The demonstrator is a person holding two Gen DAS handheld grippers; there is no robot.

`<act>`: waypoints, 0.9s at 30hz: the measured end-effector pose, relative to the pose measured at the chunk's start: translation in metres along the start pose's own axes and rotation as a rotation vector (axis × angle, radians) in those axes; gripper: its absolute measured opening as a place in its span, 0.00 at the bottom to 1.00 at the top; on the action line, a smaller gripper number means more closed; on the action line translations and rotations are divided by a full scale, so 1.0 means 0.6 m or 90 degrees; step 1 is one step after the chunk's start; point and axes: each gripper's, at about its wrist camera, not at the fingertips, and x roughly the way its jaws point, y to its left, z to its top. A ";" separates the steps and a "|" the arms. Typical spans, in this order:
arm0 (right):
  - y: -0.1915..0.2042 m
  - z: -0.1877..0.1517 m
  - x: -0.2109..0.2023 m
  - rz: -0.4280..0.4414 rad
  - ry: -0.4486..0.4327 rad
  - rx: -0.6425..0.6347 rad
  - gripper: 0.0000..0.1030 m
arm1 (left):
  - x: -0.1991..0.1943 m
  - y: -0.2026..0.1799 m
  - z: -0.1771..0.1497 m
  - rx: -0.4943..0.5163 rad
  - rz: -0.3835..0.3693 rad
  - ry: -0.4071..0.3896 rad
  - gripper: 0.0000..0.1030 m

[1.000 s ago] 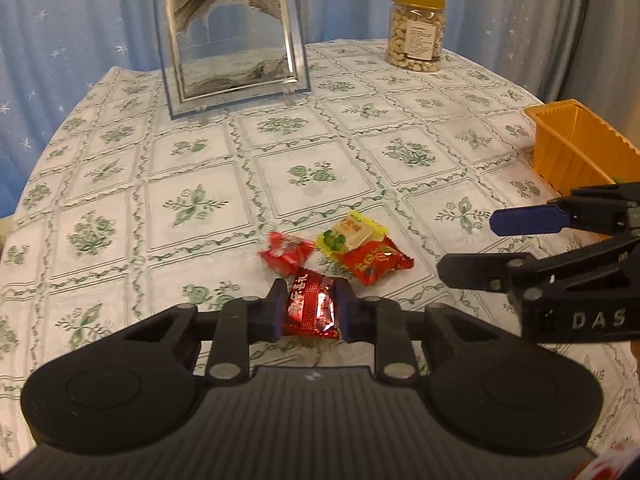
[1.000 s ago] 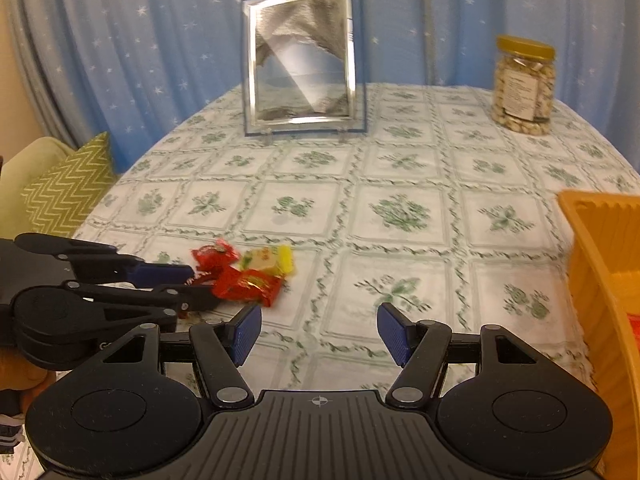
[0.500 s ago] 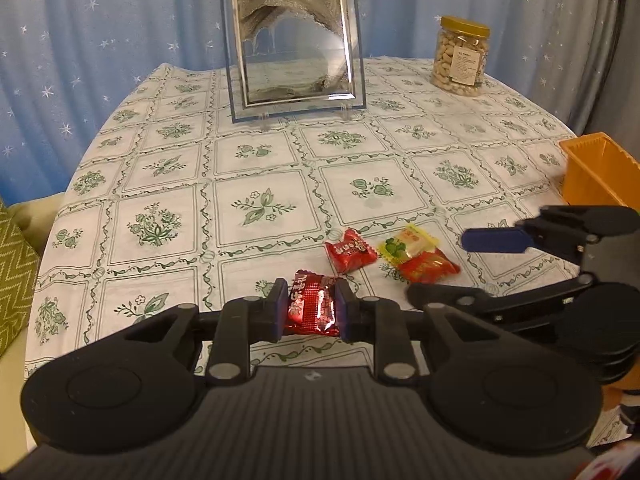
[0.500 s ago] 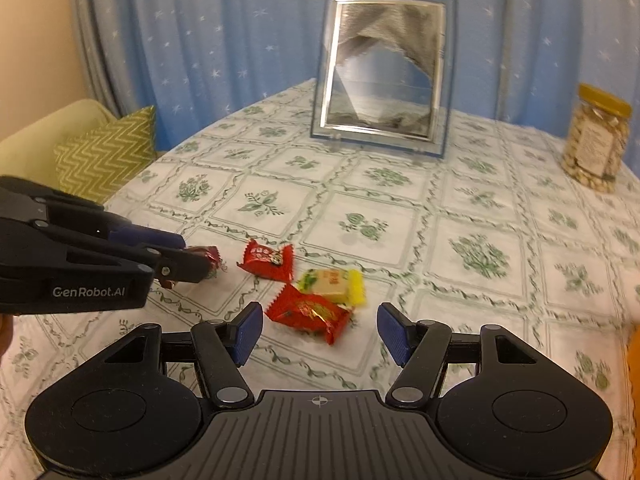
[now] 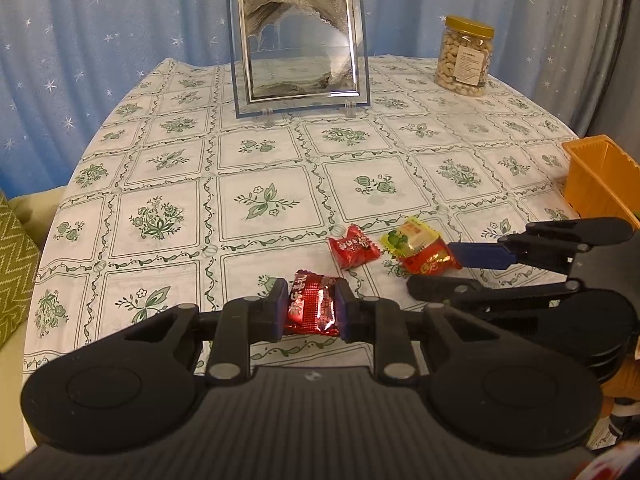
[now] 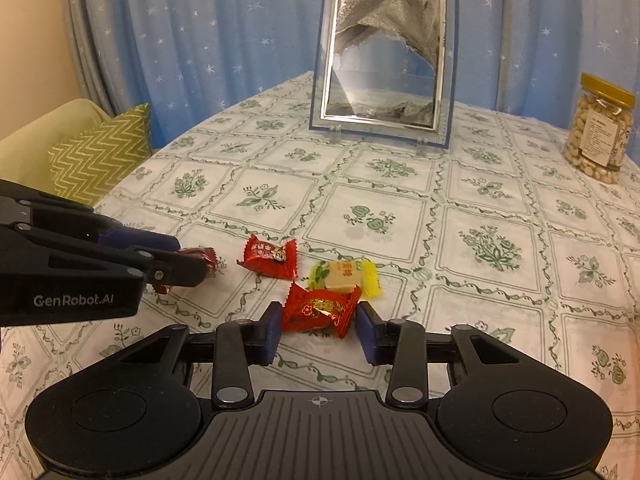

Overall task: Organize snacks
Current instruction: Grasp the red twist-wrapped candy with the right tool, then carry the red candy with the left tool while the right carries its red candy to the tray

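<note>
On the floral-cloth desk [image 6: 400,216], left gripper [image 5: 311,312] is clamping a dark-red candy [image 5: 312,310], right gripper [image 6: 319,330] is straddling a gold-printed red candy [image 6: 320,311], jaws wide, not gripping.

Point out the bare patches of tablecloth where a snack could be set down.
Bare cloth lies between the sand picture frame and the loose candies, and right of them toward the nut jar. It is crowded around the red candy and yellow candy, between both grippers.

Four wrapped candies [image 6: 318,311] (three red, one yellow), one nut jar [image 6: 601,128], one sand picture frame [image 6: 383,65].
</note>
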 end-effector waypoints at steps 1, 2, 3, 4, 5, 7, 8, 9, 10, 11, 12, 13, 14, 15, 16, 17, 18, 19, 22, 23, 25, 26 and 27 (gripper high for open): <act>-0.002 -0.002 -0.003 -0.004 -0.001 0.004 0.34 | 0.000 -0.001 0.000 0.001 0.000 0.000 0.22; -0.004 -0.003 -0.007 -0.008 0.000 0.009 0.34 | 0.000 -0.003 0.000 0.001 -0.001 -0.001 0.22; -0.007 -0.005 -0.011 -0.012 -0.001 0.013 0.33 | -0.001 -0.004 0.001 0.001 -0.003 -0.002 0.22; -0.009 -0.007 -0.015 -0.015 -0.004 0.017 0.33 | -0.002 -0.006 0.001 0.001 -0.004 -0.003 0.22; -0.012 -0.008 -0.021 -0.018 -0.005 0.019 0.32 | -0.002 -0.007 0.001 0.001 -0.005 -0.004 0.22; -0.017 -0.011 -0.034 -0.025 -0.010 0.023 0.31 | -0.004 -0.011 0.000 0.000 -0.009 -0.007 0.22; -0.020 -0.014 -0.041 -0.029 -0.010 0.025 0.31 | -0.006 -0.014 0.000 0.001 -0.011 -0.008 0.22; -0.024 -0.017 -0.047 -0.034 -0.007 0.027 0.31 | -0.007 -0.016 -0.001 0.002 -0.014 -0.008 0.22; -0.027 -0.022 -0.054 -0.040 -0.001 0.032 0.31 | -0.007 -0.019 -0.002 0.004 -0.017 -0.008 0.22; -0.032 -0.028 -0.062 -0.045 0.004 0.040 0.31 | -0.008 -0.023 -0.002 0.007 -0.020 -0.008 0.22; -0.036 -0.034 -0.069 -0.048 0.008 0.047 0.31 | -0.010 -0.027 -0.002 0.010 -0.023 -0.008 0.22; -0.039 -0.042 -0.076 -0.052 0.013 0.050 0.31 | -0.012 -0.031 -0.002 0.014 -0.025 -0.009 0.22; -0.042 -0.049 -0.082 -0.059 0.015 0.050 0.31 | -0.014 -0.034 -0.002 0.017 -0.028 -0.011 0.22; -0.044 -0.055 -0.087 -0.061 0.013 0.051 0.32 | -0.016 -0.039 -0.002 0.020 -0.030 -0.013 0.22; -0.045 -0.061 -0.092 -0.061 0.008 0.049 0.32 | -0.017 -0.042 -0.002 0.022 -0.032 -0.014 0.22; -0.045 -0.066 -0.095 -0.064 0.005 0.046 0.39 | -0.019 -0.044 -0.002 0.024 -0.034 -0.016 0.22; -0.045 -0.068 -0.097 -0.069 0.001 0.048 0.53 | -0.020 -0.046 -0.003 0.025 -0.035 -0.017 0.22; -0.047 -0.070 -0.098 -0.071 -0.002 0.056 0.59 | -0.020 -0.047 -0.003 0.026 -0.037 -0.017 0.22; -0.050 -0.067 -0.098 -0.073 -0.015 0.082 0.63 | -0.018 -0.044 -0.002 0.022 -0.036 -0.018 0.22; -0.049 -0.065 -0.097 -0.083 -0.021 0.085 0.63 | -0.017 -0.043 -0.002 0.019 -0.035 -0.017 0.22; -0.052 -0.059 -0.094 -0.094 -0.031 0.099 0.63 | -0.014 -0.040 -0.002 0.015 -0.034 -0.016 0.22; -0.052 -0.056 -0.090 -0.097 -0.031 0.101 0.63 | -0.014 -0.039 -0.002 0.014 -0.034 -0.016 0.22; -0.052 -0.054 -0.084 -0.101 -0.024 0.095 0.63 | -0.013 -0.039 -0.001 0.014 -0.034 -0.016 0.22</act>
